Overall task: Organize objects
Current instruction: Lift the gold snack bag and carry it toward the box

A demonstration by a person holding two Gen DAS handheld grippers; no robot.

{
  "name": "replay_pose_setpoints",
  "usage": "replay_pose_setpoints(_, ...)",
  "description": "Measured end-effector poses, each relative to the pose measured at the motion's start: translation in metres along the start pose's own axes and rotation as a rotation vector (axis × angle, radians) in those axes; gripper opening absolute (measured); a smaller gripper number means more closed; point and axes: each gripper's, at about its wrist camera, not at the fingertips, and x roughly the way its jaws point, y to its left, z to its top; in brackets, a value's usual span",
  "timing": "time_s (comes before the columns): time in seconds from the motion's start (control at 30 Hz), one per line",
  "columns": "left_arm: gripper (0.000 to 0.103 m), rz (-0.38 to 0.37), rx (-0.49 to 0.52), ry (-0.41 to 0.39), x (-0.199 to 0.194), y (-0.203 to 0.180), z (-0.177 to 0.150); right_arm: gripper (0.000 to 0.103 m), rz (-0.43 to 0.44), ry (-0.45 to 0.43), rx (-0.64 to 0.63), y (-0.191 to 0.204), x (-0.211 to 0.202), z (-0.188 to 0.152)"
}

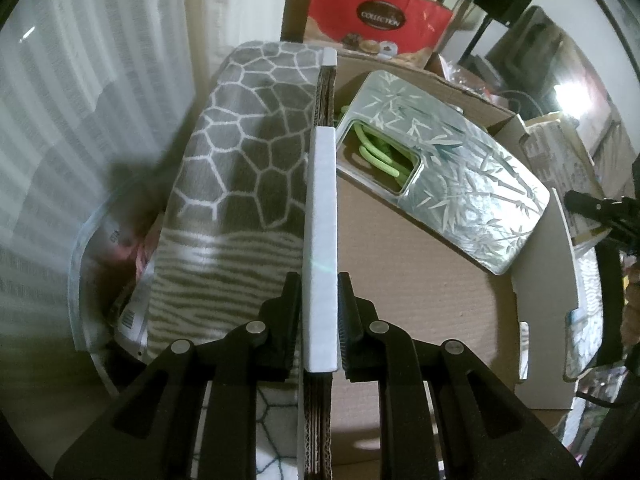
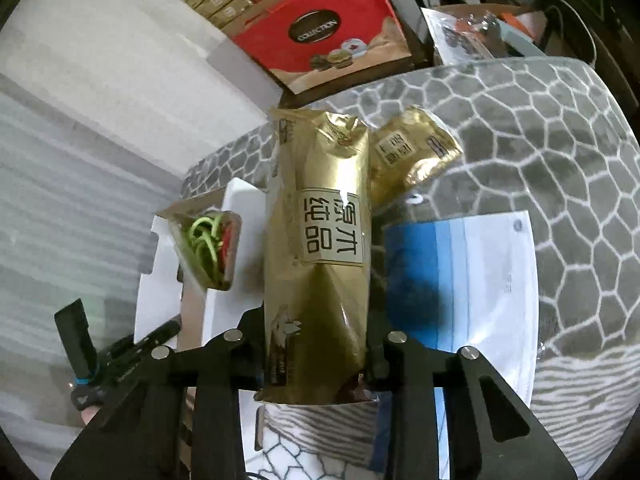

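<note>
My left gripper [image 1: 320, 280] is shut on the white-taped top edge [image 1: 322, 200] of a cardboard box wall. Inside the box [image 1: 400, 300] a silver packet with a bamboo print [image 1: 460, 172] lies tilted, and green cords [image 1: 380, 152] show through its window. My right gripper [image 2: 316, 320] is shut on a long gold packet [image 2: 324, 184] with a printed label, which stands up between the fingers. A second, smaller gold packet [image 2: 412, 152] lies behind it on the grey honeycomb blanket [image 2: 540, 140]. The same box [image 2: 160, 288] appears at the left of the right wrist view.
A flat blue-and-white packet [image 2: 472, 272] lies on the blanket right of the gold packet. A red "Collection" box [image 1: 376, 20] stands behind the cardboard box. The blanket [image 1: 240, 140] lies left of the box wall. Cluttered boxes and bags fill the far right.
</note>
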Motion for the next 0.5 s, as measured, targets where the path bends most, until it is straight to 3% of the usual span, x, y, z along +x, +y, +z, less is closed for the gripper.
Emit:
replay_pose_setpoints(0.27, 0.015, -0.004, -0.001, 0.002, 0.001, 0.000, 0.001, 0.025, -0.064, -0.089, -0.141, 0.035, -0.037, 0.005)
replay_pose_setpoints(0.5, 0.015, -0.012, -0.004, -0.004, -0.002, 0.001, 0.002, 0.025, -0.023, -0.153, -0.326, 0.100, -0.075, 0.002)
